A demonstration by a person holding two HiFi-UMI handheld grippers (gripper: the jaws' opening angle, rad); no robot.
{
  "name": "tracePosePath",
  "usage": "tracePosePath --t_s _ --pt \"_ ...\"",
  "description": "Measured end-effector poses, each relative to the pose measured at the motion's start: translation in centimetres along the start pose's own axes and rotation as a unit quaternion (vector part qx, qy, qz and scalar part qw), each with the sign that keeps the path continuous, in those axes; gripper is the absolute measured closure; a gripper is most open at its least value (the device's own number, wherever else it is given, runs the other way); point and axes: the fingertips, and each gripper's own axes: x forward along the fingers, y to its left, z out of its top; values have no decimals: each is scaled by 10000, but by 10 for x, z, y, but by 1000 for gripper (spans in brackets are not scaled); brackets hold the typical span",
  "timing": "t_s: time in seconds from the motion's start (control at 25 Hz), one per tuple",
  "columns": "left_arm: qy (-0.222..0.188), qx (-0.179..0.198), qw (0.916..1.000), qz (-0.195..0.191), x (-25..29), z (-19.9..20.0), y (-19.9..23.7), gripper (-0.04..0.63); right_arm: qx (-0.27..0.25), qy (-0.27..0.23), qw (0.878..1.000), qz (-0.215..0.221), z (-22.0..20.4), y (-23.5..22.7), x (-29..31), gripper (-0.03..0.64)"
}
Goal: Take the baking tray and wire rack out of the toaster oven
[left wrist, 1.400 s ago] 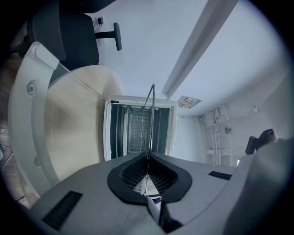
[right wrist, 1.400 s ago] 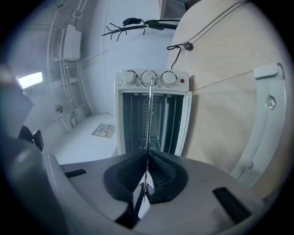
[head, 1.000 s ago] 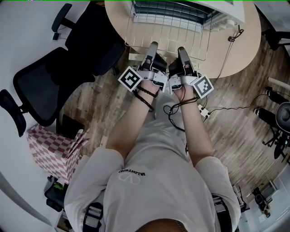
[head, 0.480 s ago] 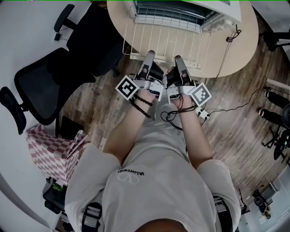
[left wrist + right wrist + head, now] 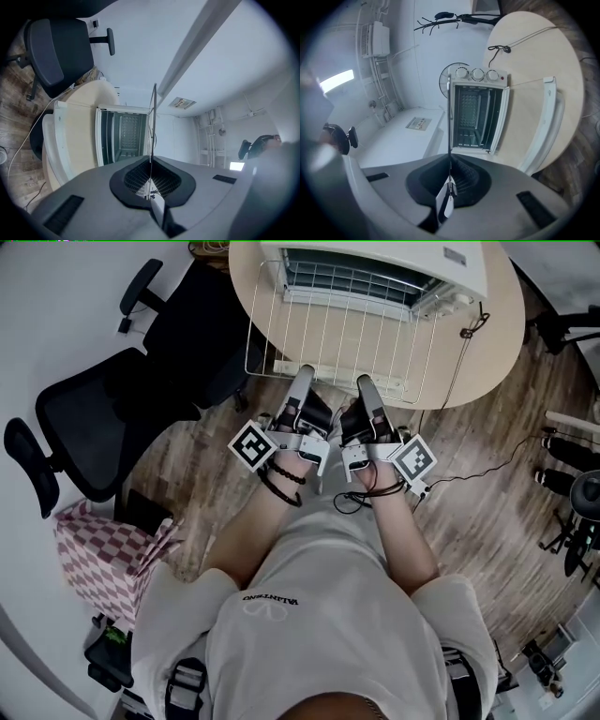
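Head view shows the wire rack (image 5: 342, 334) in front of the toaster oven (image 5: 375, 261), lifted over the oven's open door (image 5: 547, 123). The rack's far edge lies right at the oven's mouth, and it cannot be told if this edge is already free of it. The rack is held almost flat, probably so that it can slide straight along the oven's rails without catching.

The left gripper (image 5: 302, 381) and the right gripper (image 5: 364, 382) both take the rack's near edge, the one farthest from the oven, side by side. In each gripper view the jaws are closed tight on the thin wire, which runs as one fine line from the pads toward the oven. Two grips on one edge probably serve to stop such a wide and light grid from tipping or twisting.

The baking tray is not clearly seen. Deep inside the oven there is a patterned surface, but it cannot be said if this is the tray. By this judgement the rack is nearly out and the tray is yet to be taken.

The oven stands on a round table (image 5: 487, 343).
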Motion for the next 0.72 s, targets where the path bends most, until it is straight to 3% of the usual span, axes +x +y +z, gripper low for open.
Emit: tracePosePath --t_s 0.24,0.72 --pt "85 60 9998 -161 10 0 -27 598 -160 -12 9997 181 6 28 6 615" --pt "86 61 9996 -268 89 -4 -58 598 -341 -166 9988 323 65 68 51 615"
